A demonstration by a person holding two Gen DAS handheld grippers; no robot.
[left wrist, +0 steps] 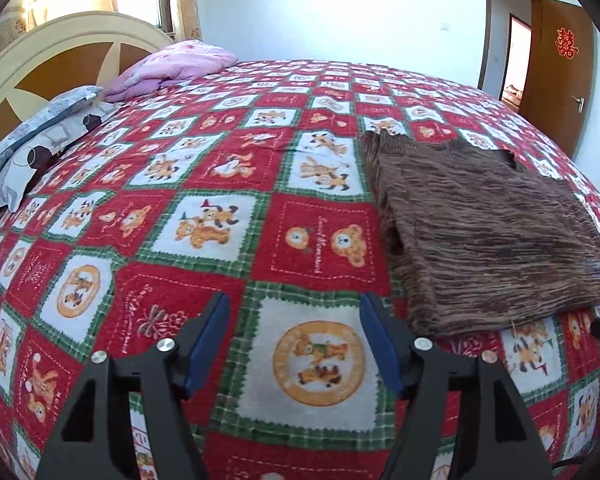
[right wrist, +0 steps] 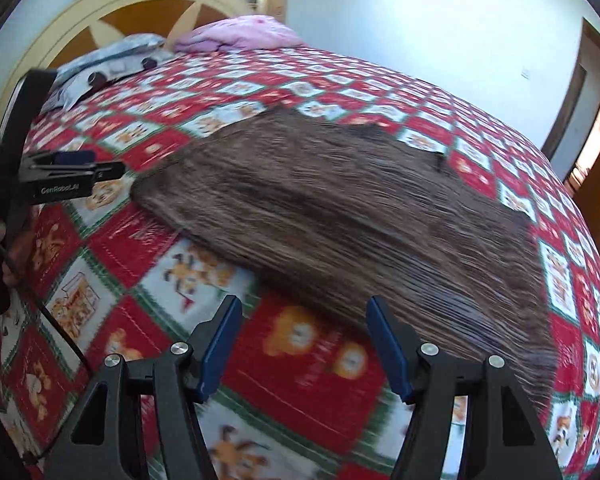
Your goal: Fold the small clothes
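left wrist: left gripper (left wrist: 294, 340) wide apart, empty, over quilt (left wrist: 228, 184). brown garment (left wrist: 480, 232) flat to its right, apart. right gripper (right wrist: 304, 344) likewise spread, empty, at garment's near edge. likely between folds; next needs pinching a near corner.

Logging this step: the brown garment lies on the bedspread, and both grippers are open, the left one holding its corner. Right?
Not quite. In the left wrist view the left gripper is open over the bare bedspread, beside the brown garment, holding nothing. The right gripper is open too.
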